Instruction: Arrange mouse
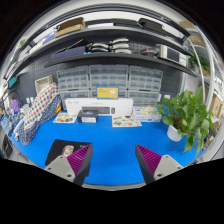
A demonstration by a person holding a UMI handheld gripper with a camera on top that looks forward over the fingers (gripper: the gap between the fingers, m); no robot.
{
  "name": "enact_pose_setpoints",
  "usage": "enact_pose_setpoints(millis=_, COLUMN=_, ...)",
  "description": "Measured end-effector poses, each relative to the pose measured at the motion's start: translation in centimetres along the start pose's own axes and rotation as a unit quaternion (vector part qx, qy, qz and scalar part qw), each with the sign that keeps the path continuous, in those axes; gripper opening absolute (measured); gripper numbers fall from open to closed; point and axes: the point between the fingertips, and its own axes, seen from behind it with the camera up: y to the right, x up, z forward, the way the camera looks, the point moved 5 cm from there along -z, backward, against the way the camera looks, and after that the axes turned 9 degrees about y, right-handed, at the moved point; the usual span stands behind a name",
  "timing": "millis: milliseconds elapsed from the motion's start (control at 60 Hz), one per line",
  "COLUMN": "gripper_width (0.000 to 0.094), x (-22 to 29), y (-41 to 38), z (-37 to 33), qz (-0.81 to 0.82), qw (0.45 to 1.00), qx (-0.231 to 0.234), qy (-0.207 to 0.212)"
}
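Blue counter (110, 135) top, plain and matte, filling the near field out to the back row of items. Tool (110, 150) open: fingers spread wide, magenta-purple pads (150, 157) facing inward, bare blue counter showing between them, nothing clamped. Small pale object (68, 151) sitting right at the left finger's tip, touching or just over its pad; too small to tell whether that is the mouse, and can't pick out a mouse for certain anywhere else on the counter. Writing: yellow sign (107, 92) on the back wall unit above the counter, text too small to read; no other label legible at this size. Back edge of counter: white box (95, 105) roughly centred under the sign, dark low item (88, 117) just in front of it, flat pale pieces to either side (65, 117) (126, 120), details not resolvable. Behind that, grid of small pale drawer bins (100, 78) across the wall. Above, dark shelves (110, 45) carrying stacked boxes and mixed gear, curving overhead. Left side: rack of colourful packaged goods (35, 108), slanting toward the counter. Right side: leafy green plant (186, 115) in a pale pot, standing on the counter's far right, well apart from the tool. Room reads as workshop or lab storage, bright overhead lighting.
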Motion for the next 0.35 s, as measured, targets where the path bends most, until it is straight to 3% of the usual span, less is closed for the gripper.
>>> enact_pose_setpoints(millis=350, gripper_width=0.0858, x=-2.4, y=2.8, z=-0.7, qz=0.012, qw=1.0, qx=-0.01, qy=-0.015)
